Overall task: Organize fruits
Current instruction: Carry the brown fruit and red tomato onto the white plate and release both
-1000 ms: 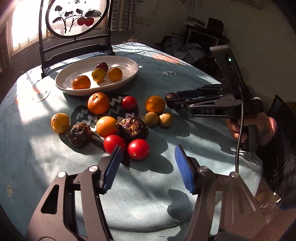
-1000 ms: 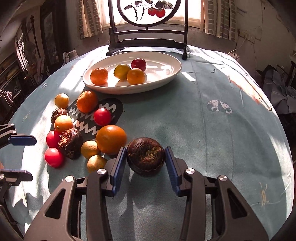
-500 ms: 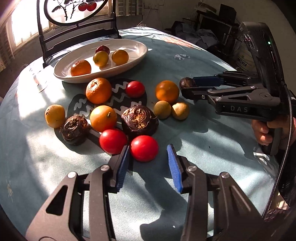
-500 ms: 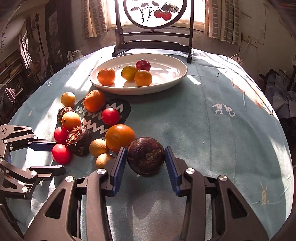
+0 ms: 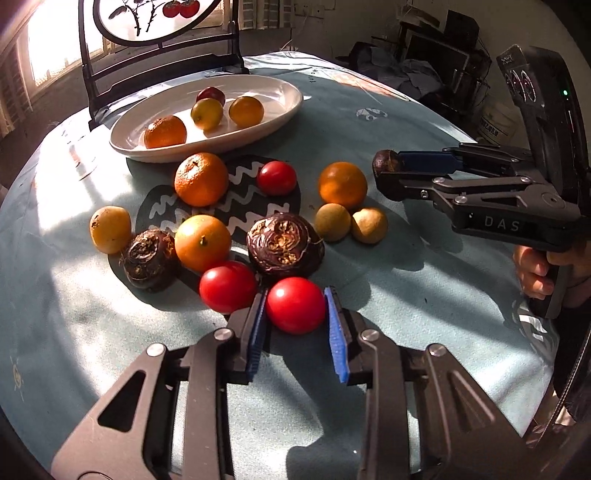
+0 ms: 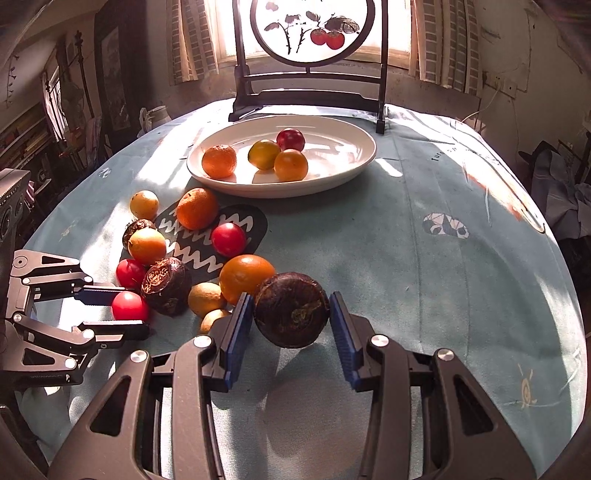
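My left gripper [image 5: 295, 326] is shut on a red tomato [image 5: 295, 305] resting on the blue tablecloth; it also shows in the right wrist view [image 6: 130, 307]. My right gripper [image 6: 291, 332] is shut on a dark brown wrinkled fruit [image 6: 291, 314] and holds it just above the cloth, its shadow below; in the left wrist view the fruit [image 5: 384, 164] peeks from the jaws. A white oval plate [image 6: 343, 168] at the back holds several fruits. Loose oranges, tomatoes, small yellow fruits and dark fruits lie between the grippers and the plate.
A dark wooden stand with a round painted panel [image 6: 310, 33] stands behind the plate. A black patch with white zigzags [image 5: 236, 199] is on the cloth under the loose fruits. The round table's edge drops off on the right side.
My left gripper moved forward and closed its jaws around the red tomato. My right gripper lifted the dark fruit off the cloth and tilted it.
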Demonstrator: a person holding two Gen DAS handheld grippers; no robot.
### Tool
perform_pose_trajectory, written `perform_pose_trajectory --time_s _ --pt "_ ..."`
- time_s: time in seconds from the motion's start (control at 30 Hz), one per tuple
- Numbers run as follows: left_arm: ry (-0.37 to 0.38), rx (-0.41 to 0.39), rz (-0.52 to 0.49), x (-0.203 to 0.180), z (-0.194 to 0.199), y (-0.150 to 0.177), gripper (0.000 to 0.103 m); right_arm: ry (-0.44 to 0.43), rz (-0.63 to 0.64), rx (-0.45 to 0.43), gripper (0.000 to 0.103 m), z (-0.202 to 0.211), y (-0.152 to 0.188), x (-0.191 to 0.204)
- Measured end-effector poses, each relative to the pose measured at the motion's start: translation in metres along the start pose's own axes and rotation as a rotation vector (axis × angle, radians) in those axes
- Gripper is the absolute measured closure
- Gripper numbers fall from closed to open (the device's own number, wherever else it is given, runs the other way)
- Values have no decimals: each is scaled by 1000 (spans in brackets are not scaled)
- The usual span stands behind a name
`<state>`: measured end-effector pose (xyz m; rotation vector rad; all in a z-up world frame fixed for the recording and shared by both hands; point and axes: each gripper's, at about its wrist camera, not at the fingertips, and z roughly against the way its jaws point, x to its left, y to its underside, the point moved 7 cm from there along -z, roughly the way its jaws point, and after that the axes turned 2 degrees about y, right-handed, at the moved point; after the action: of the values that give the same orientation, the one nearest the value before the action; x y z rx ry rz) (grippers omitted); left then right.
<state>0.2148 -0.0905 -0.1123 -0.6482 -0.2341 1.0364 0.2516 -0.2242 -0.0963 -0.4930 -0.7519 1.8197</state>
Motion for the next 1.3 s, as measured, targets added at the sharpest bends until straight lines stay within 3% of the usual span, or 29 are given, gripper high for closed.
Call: perform_pose_trajectory --time_s 0.2,0.4,0.53,0.7,0.77,0.9,1.0,1.03,1.13,1.2,1.3 --pt "60 -80 26 7 21 -18 72 -48 -21 -40 60 3 -8 3" --pt "-1 -153 116 48 26 -69 72 -94 -114 -135 60 -1 -51 0" --pt "-96 -187 173 88 19 -107 72 -78 -157 -180 60 -19 -87 -7" --pt "-130 -185 273 140 -3 -140 72 -60 -221 -186 60 -49 -116 -21" --pt "-143 -168 290 151 -16 -147 72 -91 -248 -162 60 -59 -119 -27" --pt "-114 -163 315 158 -19 -145 72 -120 -270 -84 60 -43 -109 -37" --pt "-120 -182 304 155 -6 -139 72 -92 -185 -55 54 -15 -92 -34" --pt "-118 -192 303 154 0 -138 72 -55 -140 -43 48 -11 -83 -33" --pt "-91 -216 317 150 12 -137 72 54 -53 39 49 -20 -50 -35" --pt "-96 -227 308 146 18 -136 72 43 -65 121 49 -36 -30 -36" --pt "-98 -232 287 140 22 -134 72 10 -37 159 51 -48 -19 -26"
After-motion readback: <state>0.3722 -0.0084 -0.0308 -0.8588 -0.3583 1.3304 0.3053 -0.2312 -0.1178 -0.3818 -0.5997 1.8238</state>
